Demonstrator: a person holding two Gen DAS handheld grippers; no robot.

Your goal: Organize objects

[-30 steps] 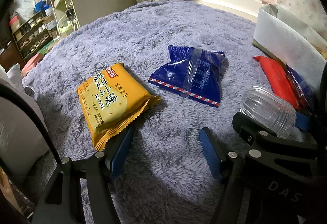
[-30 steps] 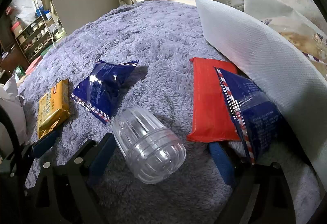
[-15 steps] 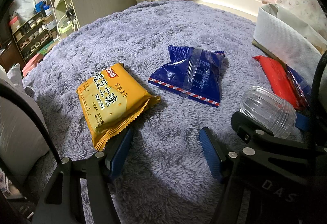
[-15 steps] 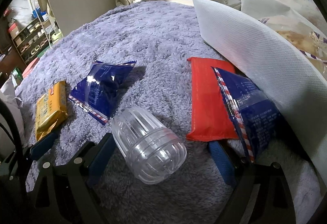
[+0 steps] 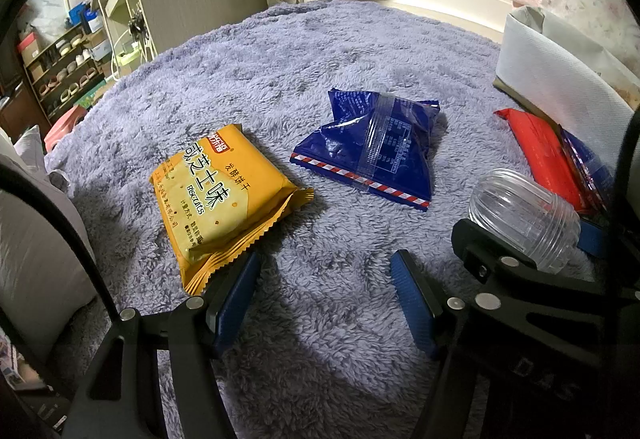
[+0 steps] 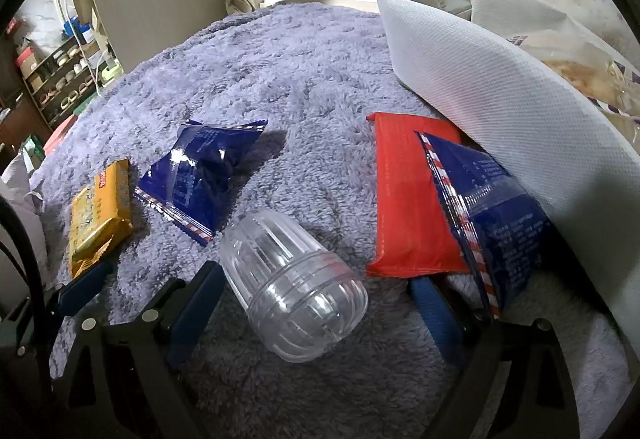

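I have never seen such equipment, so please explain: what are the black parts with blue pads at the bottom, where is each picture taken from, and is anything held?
There is no robot here. A person holds two hand tools, each with a camera looking along its two fingers. One picture is from the left gripper, the other from the right gripper. Both stand open and hold nothing.

On the purple fluffy blanket lie a yellow biscuit pack, a blue snack bag, a clear plastic jar on its side, a red pack, and a second blue bag overlapping it. A grey fabric bag stands at the right.
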